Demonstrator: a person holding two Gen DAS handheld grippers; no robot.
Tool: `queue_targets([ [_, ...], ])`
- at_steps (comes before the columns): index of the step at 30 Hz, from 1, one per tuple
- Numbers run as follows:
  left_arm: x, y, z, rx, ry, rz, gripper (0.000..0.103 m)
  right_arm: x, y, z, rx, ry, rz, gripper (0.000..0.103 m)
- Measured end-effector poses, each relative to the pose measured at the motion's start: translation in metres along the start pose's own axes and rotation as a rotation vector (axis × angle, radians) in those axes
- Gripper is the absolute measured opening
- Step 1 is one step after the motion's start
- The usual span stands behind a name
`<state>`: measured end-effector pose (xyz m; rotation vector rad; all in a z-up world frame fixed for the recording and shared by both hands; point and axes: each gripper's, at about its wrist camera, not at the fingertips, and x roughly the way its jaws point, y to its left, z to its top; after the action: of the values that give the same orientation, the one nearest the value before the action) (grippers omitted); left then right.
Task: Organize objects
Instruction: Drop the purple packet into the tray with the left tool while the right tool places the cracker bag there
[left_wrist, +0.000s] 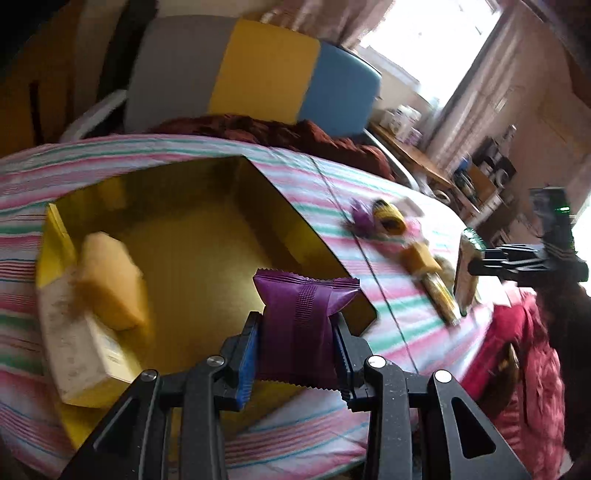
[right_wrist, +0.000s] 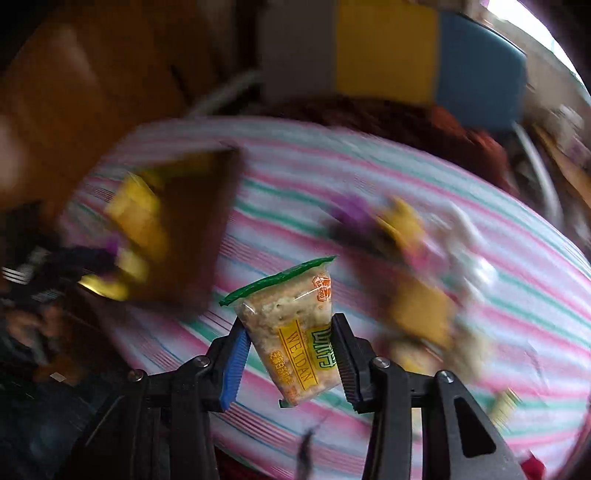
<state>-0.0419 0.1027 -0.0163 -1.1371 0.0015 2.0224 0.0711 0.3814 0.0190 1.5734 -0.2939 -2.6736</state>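
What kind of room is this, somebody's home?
Probably a lived-in home: a table under a striped cloth, a padded chair pulled up to it, and a cluttered side shelf by a curtained window.

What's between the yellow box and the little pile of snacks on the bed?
In the left wrist view, only bare striped cloth lies between the yellow box and the snack pile.

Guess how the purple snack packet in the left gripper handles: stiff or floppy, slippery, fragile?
Probably soft: the purple packet pinches into a waist where the left gripper squeezes it. Likely light, since its free end stands up unsupported above the yellow box. The glossy film may be slippery, though the ribbed pads should help.
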Motion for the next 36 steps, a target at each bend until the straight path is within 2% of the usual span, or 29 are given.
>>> queue_targets([
  [3, -0.007, 0.019, 0.011, -0.038, -0.032, 0.047, 0.037, 0.020, 0.047, 0.033, -0.032, -0.051, 0.116, 0.044],
  [5, -0.012, 0.033, 0.020, -0.064, -0.058, 0.093, 0.038, 0.044, 0.072, 0.052, -0.024, -0.043, 0.172, 0.044],
  [8, -0.021, 0.053, 0.032, -0.105, -0.110, 0.163, 0.046, 0.079, 0.099, 0.074, 0.016, -0.029, 0.238, 0.046],
  [10, -0.026, 0.063, 0.037, -0.130, -0.139, 0.196, 0.057, 0.097, 0.113, 0.080, 0.036, -0.022, 0.259, 0.051],
  [12, -0.033, 0.071, 0.039, -0.148, -0.169, 0.222, 0.068, 0.111, 0.125, 0.084, 0.045, -0.017, 0.260, 0.051],
  [14, -0.038, 0.077, 0.038, -0.157, -0.191, 0.252, 0.073, 0.114, 0.132, 0.084, 0.044, -0.012, 0.267, 0.051],
  [17, -0.044, 0.083, 0.031, -0.172, -0.211, 0.296, 0.073, 0.114, 0.135, 0.074, 0.029, -0.006, 0.241, 0.051],
  [21, -0.047, 0.083, 0.017, -0.167, -0.227, 0.366, 0.076, 0.111, 0.142, 0.056, 0.005, -0.023, 0.156, 0.051],
  [26, -0.050, 0.068, -0.004, -0.151, -0.233, 0.431, 0.080, 0.107, 0.153, 0.042, -0.031, -0.098, 0.060, 0.055],
  [33, -0.055, 0.046, -0.018, -0.126, -0.262, 0.489, 0.088, 0.093, 0.164, 0.027, -0.059, -0.197, -0.012, 0.060],
  [36, -0.058, 0.041, -0.020, -0.111, -0.276, 0.504, 0.088, 0.085, 0.167, 0.023, -0.065, -0.230, -0.040, 0.061],
])
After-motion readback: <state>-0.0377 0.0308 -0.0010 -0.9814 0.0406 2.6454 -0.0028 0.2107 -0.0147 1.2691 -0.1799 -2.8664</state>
